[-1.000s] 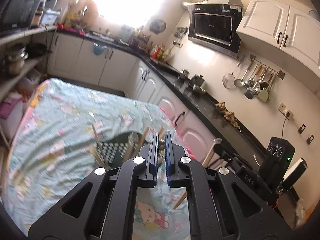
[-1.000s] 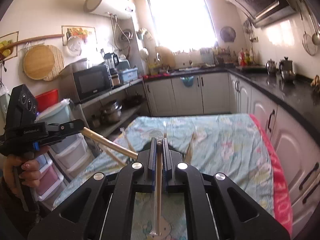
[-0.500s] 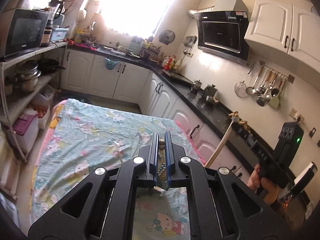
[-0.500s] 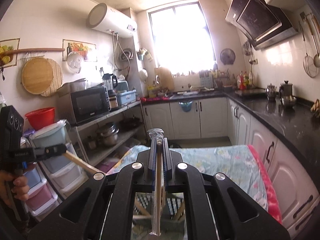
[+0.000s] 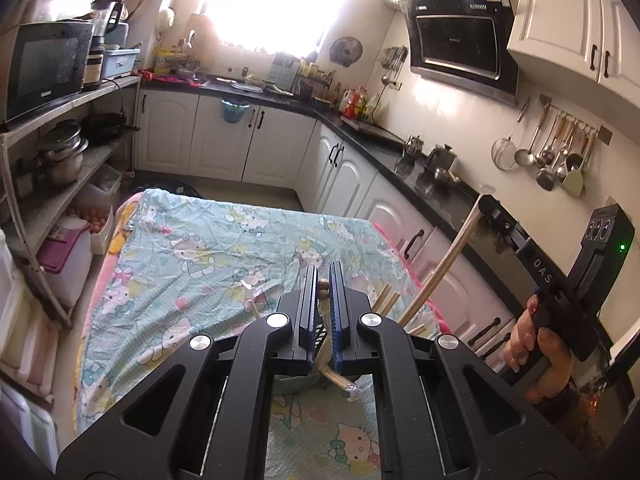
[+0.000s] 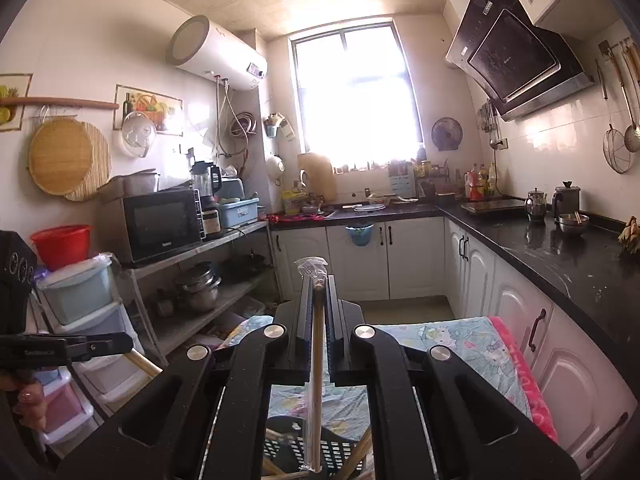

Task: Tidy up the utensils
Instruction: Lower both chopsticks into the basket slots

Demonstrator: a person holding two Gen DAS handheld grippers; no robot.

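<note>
While plastic-wrapped, each tool (image 6: 316,280) clamps a pale wooden chopstick (image 6: 316,380).

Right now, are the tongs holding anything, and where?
Yes. The right tongs pinch a wrapped chopstick near its top end. The left tongs pinch another chopstick near its end.

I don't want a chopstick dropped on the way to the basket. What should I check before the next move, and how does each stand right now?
1. Right tongs shut on the wrapped chopstick: ok.
2. Left tongs shut on a wooden stick: ok.
3. Black basket below the right tongs: ok.
4. Sticks already in the basket clear of the drop path: cannot tell.
5. The two held sticks apart: ok.
</note>
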